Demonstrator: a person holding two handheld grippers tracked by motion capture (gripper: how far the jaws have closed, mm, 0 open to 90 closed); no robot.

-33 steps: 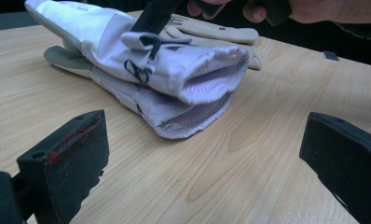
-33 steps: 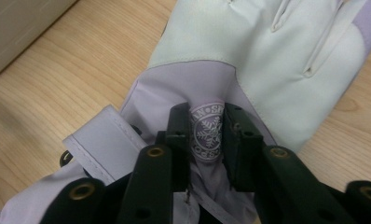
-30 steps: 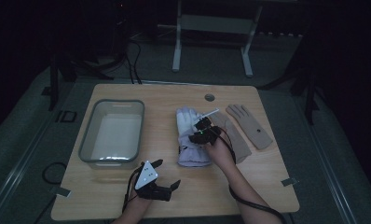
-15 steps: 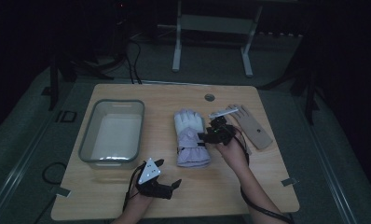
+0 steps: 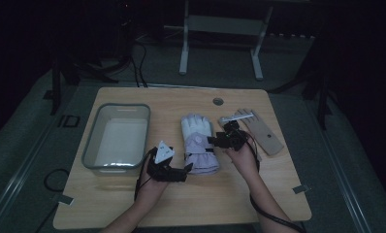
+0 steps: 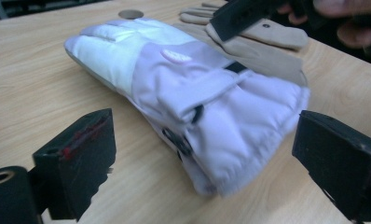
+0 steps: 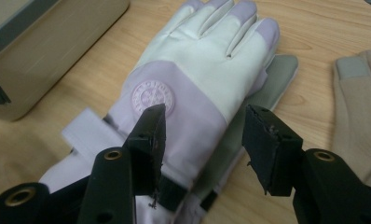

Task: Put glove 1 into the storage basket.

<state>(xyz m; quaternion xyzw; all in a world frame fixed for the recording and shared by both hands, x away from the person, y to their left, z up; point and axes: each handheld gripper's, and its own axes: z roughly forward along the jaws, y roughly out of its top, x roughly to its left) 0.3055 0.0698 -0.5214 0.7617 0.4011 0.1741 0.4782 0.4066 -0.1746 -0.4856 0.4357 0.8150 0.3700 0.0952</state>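
- The left gripper is held low near the front of the wooden table. Its two black jaws are spread wide apart, with nothing between them.
- In the left gripper view, the jaws sit on each side of the cuff end of the white and purple glove. They are not touching it.
- At the left of the table is a gray tub. It looks like it has nothing in it.
- The white and purple glove lies flat in the middle of the table. Its fingers point away from the person and its cuff is near the left gripper.
- In the right gripper view, the glove has a round badge on its back and a strap at the wrist. A gray-green bit sticks out from under its right edge.
- The right gripper is just to the right of the glove, by its wrist part. Its jaws are open too, about half way, and hold nothing.
- In the right gripper view, the jaws hang over the purple band of the glove. I cannot tell if they touch it.
- A tan glove lies flat to the right of that hand, fingers pointing away. It has a gray patch on one fingertip.
- A small round hole cover is near the back edge of the table.
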